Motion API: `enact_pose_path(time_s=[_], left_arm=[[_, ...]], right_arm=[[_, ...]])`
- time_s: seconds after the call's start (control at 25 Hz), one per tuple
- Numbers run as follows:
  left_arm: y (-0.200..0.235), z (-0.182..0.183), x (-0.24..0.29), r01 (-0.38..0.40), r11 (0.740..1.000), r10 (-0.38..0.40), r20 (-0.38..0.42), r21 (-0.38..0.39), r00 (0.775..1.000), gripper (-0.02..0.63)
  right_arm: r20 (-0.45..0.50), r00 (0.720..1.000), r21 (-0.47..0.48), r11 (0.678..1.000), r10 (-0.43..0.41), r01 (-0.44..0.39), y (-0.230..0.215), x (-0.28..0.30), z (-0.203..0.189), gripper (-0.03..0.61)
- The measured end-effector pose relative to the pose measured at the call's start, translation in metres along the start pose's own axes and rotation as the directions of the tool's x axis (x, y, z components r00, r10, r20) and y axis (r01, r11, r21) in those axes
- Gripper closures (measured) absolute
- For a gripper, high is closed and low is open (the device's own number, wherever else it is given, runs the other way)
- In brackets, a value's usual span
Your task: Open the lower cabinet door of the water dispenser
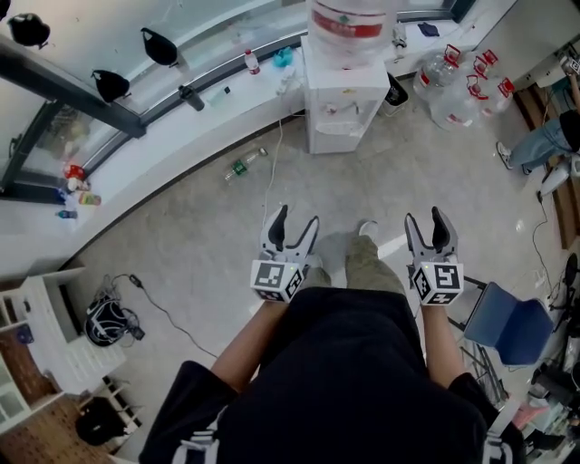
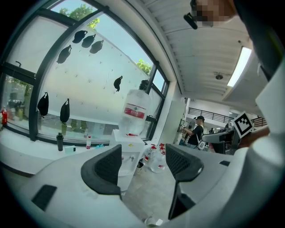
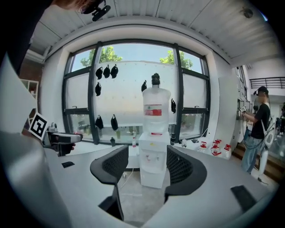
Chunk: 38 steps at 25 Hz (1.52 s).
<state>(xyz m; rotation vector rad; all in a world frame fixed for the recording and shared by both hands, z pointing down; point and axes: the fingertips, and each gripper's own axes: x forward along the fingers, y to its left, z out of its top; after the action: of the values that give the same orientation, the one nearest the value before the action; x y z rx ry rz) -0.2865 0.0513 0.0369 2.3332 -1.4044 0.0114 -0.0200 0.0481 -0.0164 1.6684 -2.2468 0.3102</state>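
Item 1, left gripper [image 1: 295, 219]: held low in front of me, jaws wide apart, nothing between them.

Item 2, right gripper [image 1: 425, 217]: level with the left one and well apart from it. Its jaws are equally wide and empty. In its own view they frame the water dispenser [image 3: 153, 153], which stands far off and touches neither pad.

Item 3, water dispenser: a white cabinet standing far and centre against the curved window ledge [image 1: 181, 136], with an inverted bottle [image 1: 349, 23] on top. The lower cabinet door [image 3: 152, 176] lies flush with the front, well away from both grippers.

Item 4, open room: a broad stretch of grey floor [image 1: 199, 254] runs from my feet to the dispenser. The edges of that lane are as follows:
- Far left: the ledge.
- Left of the dispenser: a green bottle [image 1: 243, 166] lying on its side, and a thin cable [image 1: 269, 172] trailing down from the ledge.
- Far right: a cluster of water jugs [image 1: 453, 91], just beside the dispenser.
- Beyond the jugs: a person [image 1: 544, 140].
- Near right: a blue chair [image 1: 512, 322] (close by my right elbow).
- Near left: a white shelf unit [image 1: 45, 326] with a tangle of cords [image 1: 113, 322].

Item 5, room: tall windows behind the ledge, and a slatted ceiling overhead.
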Motion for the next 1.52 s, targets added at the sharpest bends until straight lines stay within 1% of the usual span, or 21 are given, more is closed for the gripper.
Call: enact_pose_path(time_s=[0.16,0.32,0.48,0.6,0.72,0.84,0.96,1.04,1.2,1.28,1.36,1.44,1.52], left_arm=[[-0.009,0.007,0.021,-0.022,1.000,0.022,0.020,0.013,1.000,0.327],[-0.019,0.016,0.050,-0.061,0.998,0.061,0.042,0.007,0.997,0.326],[-0.042,0.024,0.094,-0.059,0.998,0.058,0.047,0.019,0.997,0.327],[-0.060,0.030,0.128,-0.058,0.998,0.057,0.041,0.035,0.998,0.327],[-0.073,0.035,0.159,-0.058,0.997,0.057,0.038,0.042,0.998,0.327],[-0.082,0.036,0.182,-0.072,0.997,0.070,0.037,0.040,0.997,0.327],[-0.087,0.032,0.200,-0.074,0.996,0.073,0.018,0.043,0.997,0.327],[-0.088,0.032,0.209,-0.061,0.997,0.061,0.003,0.047,0.998,0.326],[-0.081,0.039,0.228,-0.014,0.998,0.015,-0.017,0.067,1.000,0.327],[-0.073,0.042,0.239,0.021,0.997,-0.018,-0.033,0.069,0.999,0.325],[-0.066,0.047,0.244,0.065,0.995,-0.061,-0.044,0.074,0.997,0.327],[-0.059,0.048,0.247,0.099,0.993,-0.095,-0.057,0.070,0.994,0.327],[-0.053,0.043,0.251,0.128,0.991,-0.124,-0.070,0.049,0.990,0.327]], right_arm=[[0.024,0.998,0.025,0.998,0.050,-0.051,-0.018,0.024,0.008,0.342],[0.027,0.994,0.017,0.994,0.105,-0.106,-0.042,0.050,0.017,0.342],[0.033,0.989,0.037,0.989,0.141,-0.143,-0.074,0.071,0.024,0.342],[0.024,0.984,0.066,0.982,0.174,-0.175,-0.097,0.083,0.021,0.342],[0.026,0.981,0.068,0.979,0.192,-0.193,-0.122,0.094,0.017,0.342],[0.026,0.978,0.071,0.976,0.205,-0.206,-0.145,0.099,0.011,0.342],[-0.002,0.977,0.072,0.974,0.215,-0.214,-0.164,0.107,-0.002,0.342],[-0.023,0.977,0.081,0.974,0.214,-0.211,-0.173,0.116,-0.007,0.342],[-0.010,0.982,0.113,0.976,0.187,-0.185,-0.179,0.138,0.000,0.342],[0.000,0.988,0.126,0.981,0.152,-0.151,-0.178,0.150,0.004,0.342],[0.011,0.995,0.157,0.983,0.096,-0.097,-0.174,0.159,0.004,0.342],[-0.001,0.998,0.177,0.982,0.060,-0.059,-0.168,0.166,0.001,0.342],[-0.026,0.999,0.176,0.984,0.038,-0.033,-0.163,0.170,-0.004,0.342]])
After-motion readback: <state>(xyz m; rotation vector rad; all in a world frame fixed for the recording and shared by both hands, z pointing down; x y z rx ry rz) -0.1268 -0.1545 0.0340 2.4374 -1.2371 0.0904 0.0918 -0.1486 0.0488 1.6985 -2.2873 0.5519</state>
